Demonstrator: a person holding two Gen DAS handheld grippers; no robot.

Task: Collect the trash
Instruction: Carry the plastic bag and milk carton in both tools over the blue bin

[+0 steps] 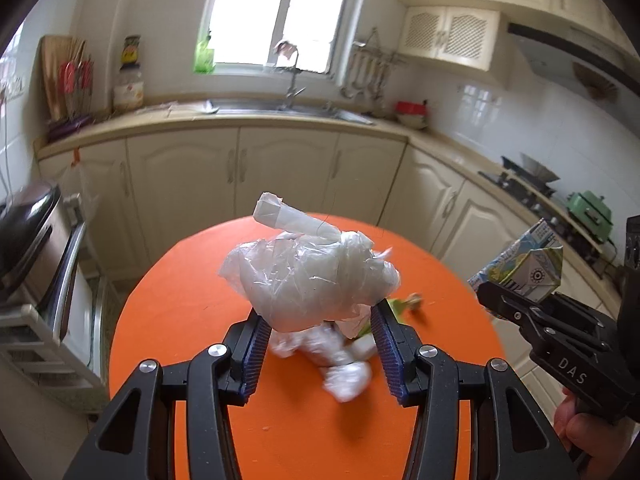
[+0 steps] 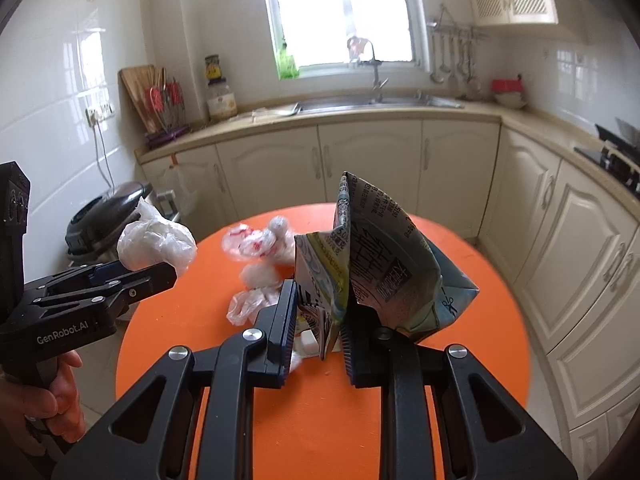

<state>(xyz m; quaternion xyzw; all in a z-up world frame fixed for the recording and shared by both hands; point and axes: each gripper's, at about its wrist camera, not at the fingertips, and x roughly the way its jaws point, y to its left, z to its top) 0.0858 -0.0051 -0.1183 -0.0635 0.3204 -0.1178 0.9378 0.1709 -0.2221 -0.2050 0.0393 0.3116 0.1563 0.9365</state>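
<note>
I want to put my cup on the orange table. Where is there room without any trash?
The near part of the orange table, just ahead of both grippers, is bare, and so are its left and right edges. The middle and far side are crowded with crumpled plastic wrappers. The plastic bag and the milk carton are held in the air.
</note>
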